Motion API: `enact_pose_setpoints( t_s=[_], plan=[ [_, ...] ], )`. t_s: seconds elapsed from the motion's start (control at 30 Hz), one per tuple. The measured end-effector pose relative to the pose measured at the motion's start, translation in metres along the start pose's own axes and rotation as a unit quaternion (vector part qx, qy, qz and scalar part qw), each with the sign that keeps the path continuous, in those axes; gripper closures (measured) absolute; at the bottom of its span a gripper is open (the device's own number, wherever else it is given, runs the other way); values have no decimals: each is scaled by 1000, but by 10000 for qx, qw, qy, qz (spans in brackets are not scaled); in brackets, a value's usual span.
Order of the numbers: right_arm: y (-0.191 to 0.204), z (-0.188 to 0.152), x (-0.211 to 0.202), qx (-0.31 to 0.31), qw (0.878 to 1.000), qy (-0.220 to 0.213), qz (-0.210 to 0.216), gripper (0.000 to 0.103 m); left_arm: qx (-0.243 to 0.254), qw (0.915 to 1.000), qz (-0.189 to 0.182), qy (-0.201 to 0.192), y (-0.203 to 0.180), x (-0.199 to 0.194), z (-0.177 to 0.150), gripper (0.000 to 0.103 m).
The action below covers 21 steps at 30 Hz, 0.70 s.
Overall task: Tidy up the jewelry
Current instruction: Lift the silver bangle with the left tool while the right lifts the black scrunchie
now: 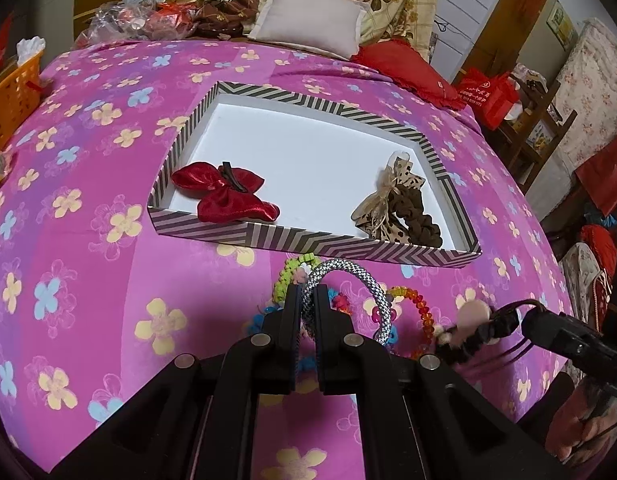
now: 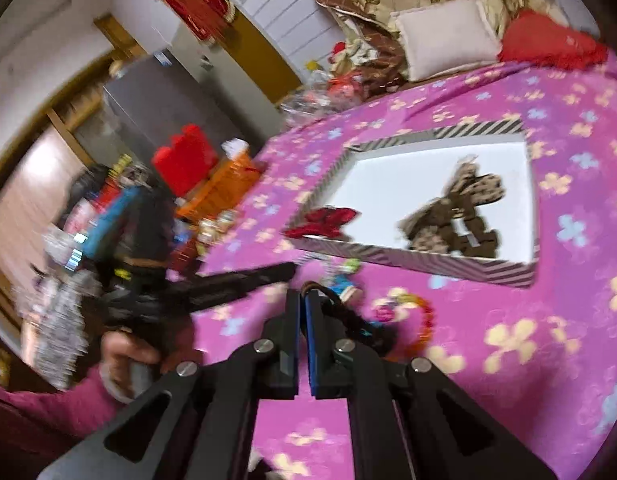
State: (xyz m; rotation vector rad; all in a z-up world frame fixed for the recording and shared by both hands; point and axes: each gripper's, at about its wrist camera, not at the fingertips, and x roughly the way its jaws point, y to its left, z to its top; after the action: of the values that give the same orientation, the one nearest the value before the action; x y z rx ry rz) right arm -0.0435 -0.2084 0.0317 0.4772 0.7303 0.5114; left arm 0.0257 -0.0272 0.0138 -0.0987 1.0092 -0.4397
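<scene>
while both jaws clench hair ties, the striped tray [image 1: 308, 242] holds a red bow [image 1: 224, 196] and leopard scrunchie [image 1: 396, 208]

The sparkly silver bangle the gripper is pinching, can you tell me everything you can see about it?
The silver bangle is a thick round ring that looks like woven or beaded cord, glittering in silver, white and dark specks. It stands upright like an arch over the pink flowered bedspread. The left gripper is shut on its left side. Its lower part is hidden behind the gripper. It sits among other colourful bracelets, just in front of the striped tray, not yet inside.
</scene>
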Motion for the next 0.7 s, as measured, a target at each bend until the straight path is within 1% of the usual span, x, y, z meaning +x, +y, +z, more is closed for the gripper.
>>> enact_pose_setpoints(
  t_s=[0.03,0.07,0.13,0.23,0.33,0.53,0.63,0.7],
  plan=[
    [-1,0,3,-84,9997,63,-233,100,5,10000,-13,19,-1,1,-1,103],
    [-2,-1,4,-75,9995,103,-282,100,15,10000,-28,31,-2,1,-2,103],
    [-8,-3,6,83,9998,104,-178,100,63,9999,-50,61,-5,2,-4,103],
    [-8,-5,6,58,9995,122,-291,100,96,9998,-154,123,-9,2,-8,103],
    [-10,-5,6,62,9994,114,-332,100,98,9992,-352,154,-12,0,-12,103],
    [-12,-5,4,99,9992,106,-373,100,136,9980,-576,228,-19,-4,-18,103],
    [-12,-6,5,102,9991,126,-398,100,110,9968,-750,269,-22,-5,-21,103],
    [-12,-6,5,106,9992,127,-375,101,128,9966,-766,286,-26,-4,-22,103]
  ],
)
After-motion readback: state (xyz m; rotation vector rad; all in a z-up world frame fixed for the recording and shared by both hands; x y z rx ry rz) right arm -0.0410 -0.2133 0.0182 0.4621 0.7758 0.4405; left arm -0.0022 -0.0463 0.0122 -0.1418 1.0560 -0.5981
